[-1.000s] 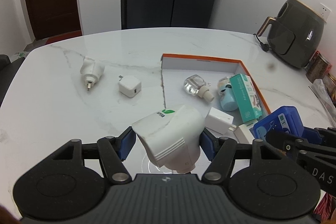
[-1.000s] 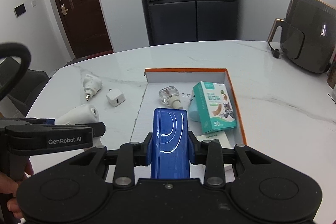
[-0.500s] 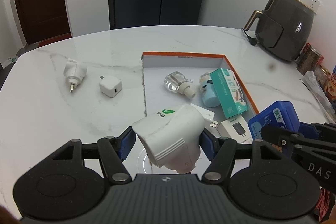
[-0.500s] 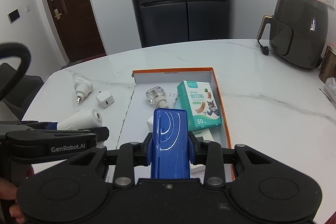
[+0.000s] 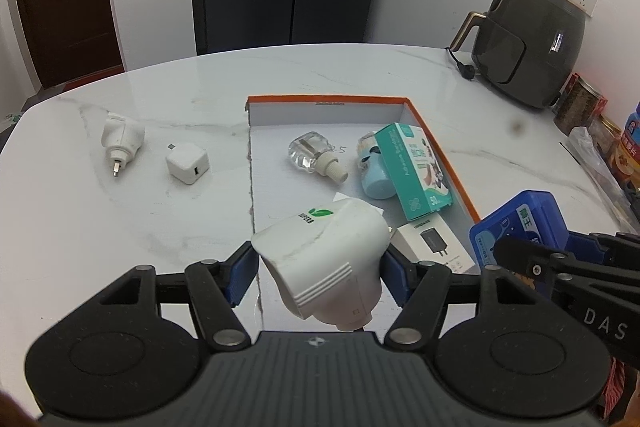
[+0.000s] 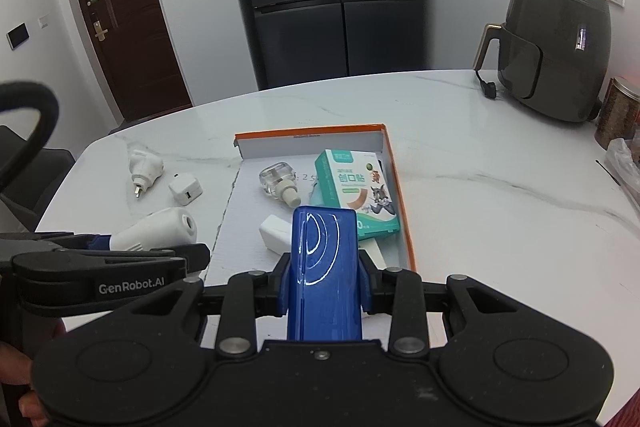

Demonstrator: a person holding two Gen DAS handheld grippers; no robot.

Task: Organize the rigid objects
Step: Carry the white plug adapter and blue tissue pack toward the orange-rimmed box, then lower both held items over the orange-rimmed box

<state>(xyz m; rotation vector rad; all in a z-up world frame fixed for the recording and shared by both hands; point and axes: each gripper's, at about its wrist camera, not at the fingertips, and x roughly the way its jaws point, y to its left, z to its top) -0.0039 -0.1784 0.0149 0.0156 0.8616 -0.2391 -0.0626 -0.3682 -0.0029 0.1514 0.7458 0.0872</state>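
Fingers (image 5: 240,273) of left gripper (image 5: 316,269) clenched on white plug-in device (image 5: 324,259); right gripper (image 6: 322,281) clamps blue case (image 6: 324,267). Both held above near end of orange-rimmed box (image 5: 440,151). Likely carry-to-box step. Next: lower each into bare box floor, avoiding the teal carton (image 5: 416,169), then release.

1. A round white plastic plug-in gadget with a green leaf mark (image 5: 324,259) is held up in the air, tilted.
2. A shiny blue plastic case (image 6: 325,267) is held up too, pointing forward.
3. A flat white cardboard box with orange edges (image 5: 440,151) lies on the table.
4. A small white cube charger (image 5: 188,163) lies on the table, left of the box.
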